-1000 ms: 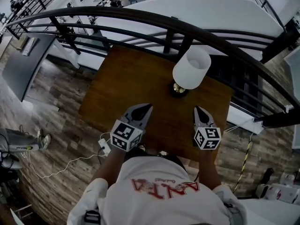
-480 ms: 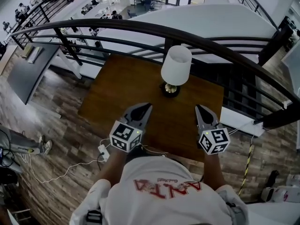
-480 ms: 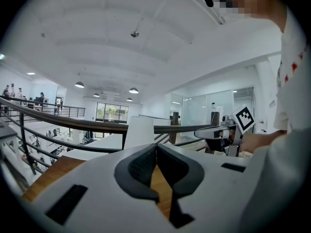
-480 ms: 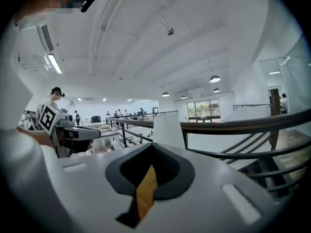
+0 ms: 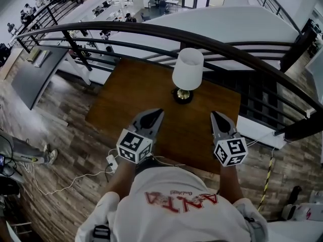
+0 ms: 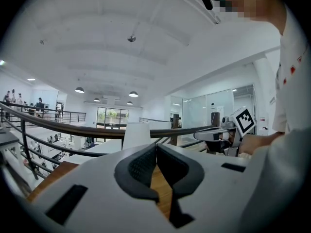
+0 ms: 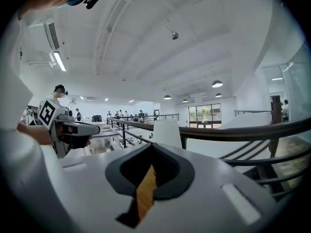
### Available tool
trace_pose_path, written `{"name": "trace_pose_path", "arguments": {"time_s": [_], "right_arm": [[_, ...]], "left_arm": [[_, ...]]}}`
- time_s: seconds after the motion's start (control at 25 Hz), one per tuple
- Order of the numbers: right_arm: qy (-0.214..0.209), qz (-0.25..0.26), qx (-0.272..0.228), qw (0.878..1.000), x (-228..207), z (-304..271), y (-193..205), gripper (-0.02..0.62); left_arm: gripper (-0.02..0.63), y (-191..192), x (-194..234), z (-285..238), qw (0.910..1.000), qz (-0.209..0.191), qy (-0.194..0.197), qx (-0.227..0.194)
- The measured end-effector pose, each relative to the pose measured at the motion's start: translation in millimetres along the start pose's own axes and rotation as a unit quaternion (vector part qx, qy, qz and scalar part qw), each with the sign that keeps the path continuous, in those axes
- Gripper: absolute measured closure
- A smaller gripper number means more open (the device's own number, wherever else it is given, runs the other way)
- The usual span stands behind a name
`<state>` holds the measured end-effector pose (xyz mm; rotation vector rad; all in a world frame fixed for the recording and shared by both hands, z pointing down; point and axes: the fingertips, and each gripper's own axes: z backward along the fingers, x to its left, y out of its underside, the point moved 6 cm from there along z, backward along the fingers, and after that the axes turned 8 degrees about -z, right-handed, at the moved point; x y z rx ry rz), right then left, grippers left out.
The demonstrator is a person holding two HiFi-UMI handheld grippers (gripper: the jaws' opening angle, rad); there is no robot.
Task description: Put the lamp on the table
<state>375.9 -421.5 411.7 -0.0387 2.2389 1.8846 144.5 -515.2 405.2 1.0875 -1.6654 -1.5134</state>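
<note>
A lamp with a white shade and a dark round base stands upright on the brown wooden table, near its far edge by the railing. Its shade shows past the left jaws and the same shade shows past the right jaws. My left gripper hovers over the table's near part, left of the lamp, shut and empty. My right gripper hovers to the lamp's right and nearer me, shut with nothing in it. Neither gripper touches the lamp.
A dark curved railing runs behind the table, with a drop to a lower floor beyond. A white cable and plug lie on the wood floor at the table's near left. A yellow-black tape strip lies to the right.
Since a second ago the lamp sits a little farther from me and more to the left in view. My right gripper has shifted slightly right. Both grippers stay shut and empty.
</note>
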Motion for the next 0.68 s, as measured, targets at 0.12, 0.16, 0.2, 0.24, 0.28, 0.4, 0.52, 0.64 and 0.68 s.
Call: {"name": "trace_pose_path", "arguments": {"time_s": [0.12,0.16,0.2,0.24,0.28,0.4,0.52,0.64,0.68], "right_arm": [[-0.002,-0.001,0.0,1.0,-2,2,1,0.594],[-0.001,0.0,0.001,1.0,-3,2,1,0.594],[-0.001,0.0,0.001,1.0,-4,3,1,0.594],[0.0,0.0,0.002,1.0,-5,4,1,0.594],[0.0,0.0,0.002,1.0,-5,5,2,0.594],[0.001,0.002,0.003,1.0,-4,10,3,0.594],[0.0,0.004,0.002,1.0,-6,13,4,0.594],[0.0,0.004,0.003,1.0,-10,13,9,0.594],[0.0,0.004,0.004,1.0,-11,12,11,0.594]], "left_arm": [[0.597,1,-3,-2,1.0,-0.001,0.003,0.002],[0.597,1,-4,-3,1.0,-0.002,0.004,0.003],[0.597,0,-5,-4,1.0,-0.002,0.006,0.003],[0.597,0,-6,-5,1.0,-0.002,0.007,0.004],[0.597,-1,-7,-5,0.9999,-0.003,0.009,0.005],[0.597,-2,-11,-4,0.9999,-0.004,0.012,0.005],[0.597,0,-14,-5,0.9999,-0.004,0.014,0.007],[0.597,4,-15,-9,0.9998,-0.003,0.015,0.01],[0.597,6,-15,-10,0.9998,-0.002,0.015,0.012]]}}
